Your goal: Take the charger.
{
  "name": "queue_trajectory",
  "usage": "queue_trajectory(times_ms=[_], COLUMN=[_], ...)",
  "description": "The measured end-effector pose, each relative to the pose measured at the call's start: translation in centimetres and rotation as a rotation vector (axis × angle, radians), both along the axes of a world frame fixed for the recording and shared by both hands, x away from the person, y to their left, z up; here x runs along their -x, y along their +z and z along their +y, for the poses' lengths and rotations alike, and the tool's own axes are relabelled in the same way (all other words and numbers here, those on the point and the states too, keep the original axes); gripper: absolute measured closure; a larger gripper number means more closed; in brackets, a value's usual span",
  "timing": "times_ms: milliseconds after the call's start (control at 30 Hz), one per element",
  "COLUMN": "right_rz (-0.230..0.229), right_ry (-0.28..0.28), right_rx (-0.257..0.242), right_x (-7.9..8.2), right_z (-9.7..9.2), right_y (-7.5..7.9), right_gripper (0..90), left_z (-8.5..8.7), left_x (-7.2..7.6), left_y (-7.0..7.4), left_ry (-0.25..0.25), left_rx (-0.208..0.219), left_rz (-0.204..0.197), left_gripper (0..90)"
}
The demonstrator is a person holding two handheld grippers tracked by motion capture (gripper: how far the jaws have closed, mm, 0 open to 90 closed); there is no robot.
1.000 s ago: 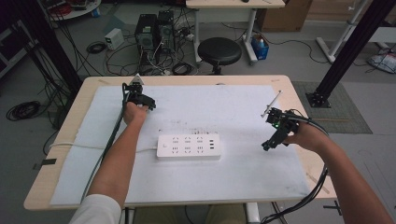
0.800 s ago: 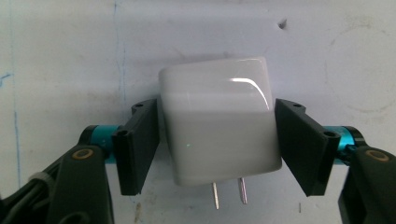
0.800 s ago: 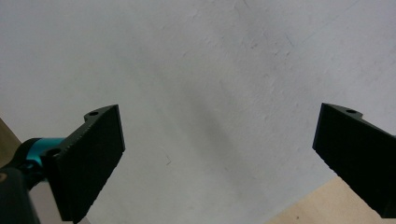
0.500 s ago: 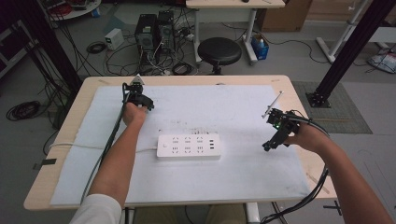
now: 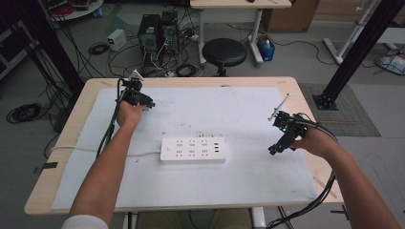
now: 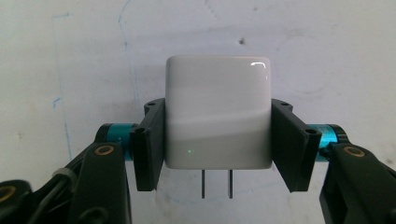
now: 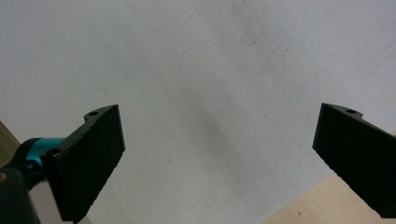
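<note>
A white plug adapter [image 6: 218, 112] with two metal prongs [image 6: 216, 183] sits between the jaws of my left gripper [image 6: 218, 105], which is shut on its sides. The prongs point back toward the camera, and the white sheet lies behind it. In the high view my left gripper [image 5: 144, 101] is over the far left of the white sheet [image 5: 229, 109]. A white power strip [image 5: 192, 149] lies flat at the sheet's middle. My right gripper [image 5: 273, 149] hovers at the sheet's right side, right of the strip. Its jaws [image 7: 219, 112] stand wide open with nothing between them.
The strip's white cord [image 5: 95, 150] runs left off the wooden table [image 5: 81, 124]. Beyond the far edge stand a black stool [image 5: 224, 51] and computer towers [image 5: 155, 31]. A black frame leg [image 5: 353, 52] rises at the right. Cables trail from both grippers along the forearms.
My left gripper has lifted a little off the sheet and shifted slightly left. The right gripper and the power strip have kept still.
</note>
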State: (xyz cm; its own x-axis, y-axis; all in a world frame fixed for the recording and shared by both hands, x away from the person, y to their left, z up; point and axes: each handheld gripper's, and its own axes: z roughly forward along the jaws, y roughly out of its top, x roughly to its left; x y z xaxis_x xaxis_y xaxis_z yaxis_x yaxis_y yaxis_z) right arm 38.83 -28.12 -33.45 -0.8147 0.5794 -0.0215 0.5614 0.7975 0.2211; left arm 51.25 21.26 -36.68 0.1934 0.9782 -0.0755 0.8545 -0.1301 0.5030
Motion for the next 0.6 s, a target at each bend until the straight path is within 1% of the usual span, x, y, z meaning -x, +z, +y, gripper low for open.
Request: queue_trajectory(times_ms=[167, 200, 233, 300, 400, 467, 500, 567, 600], right_rz=[-0.010, -0.010, -0.016, -0.022, -0.027, -0.027, -0.030, -0.027, -0.025], right_ry=[0.008, 0.003, 0.010, 0.009, 0.020, 0.028, 0.020, 0.015, 0.021], right_rx=[0.003, -0.004, -0.001, -0.011, -0.010, -0.012, -0.022, -0.021, -0.027], right_x=[0.3, 0.4, 0.5, 0.6, 0.7, 0.7, 0.8, 0.8, 0.8], right_z=[0.2, 0.4, 0.4, 0.5, 0.7, 0.7, 0.9, 0.9, 1.0], right_y=[0.1, 0.1, 0.2, 0.3, 0.4, 0.4, 0.4, 0.5, 0.5], right_gripper=[1.5, 1.5, 1.5, 1.5, 1.5, 1.4, 1.5, 1.5, 1.5], left_z=[0.1, 0.0, 0.0, -0.1, -0.4, -0.8, -1.0, -1.3, -1.4], left_x=[1.8, 2.2, 2.7, 3.6, 4.9, 5.8, 6.2, 7.1, 7.6], left_y=[2.4, 2.9, 3.3, 4.3, 5.5, 6.3, 6.7, 7.6, 8.1], left_ry=[-0.049, -0.059, -0.071, -0.101, -0.142, -0.163, -0.180, -0.211, -0.221], left_rx=[0.007, 0.006, 0.005, 0.010, 0.025, 0.017, 0.017, 0.019, 0.023], left_rz=[-0.049, -0.058, -0.067, -0.082, -0.088, -0.094, -0.100, -0.110, -0.117], left_gripper=[42.4, 42.3, 42.3, 42.4, 42.4, 42.4, 42.4, 42.4, 42.4])
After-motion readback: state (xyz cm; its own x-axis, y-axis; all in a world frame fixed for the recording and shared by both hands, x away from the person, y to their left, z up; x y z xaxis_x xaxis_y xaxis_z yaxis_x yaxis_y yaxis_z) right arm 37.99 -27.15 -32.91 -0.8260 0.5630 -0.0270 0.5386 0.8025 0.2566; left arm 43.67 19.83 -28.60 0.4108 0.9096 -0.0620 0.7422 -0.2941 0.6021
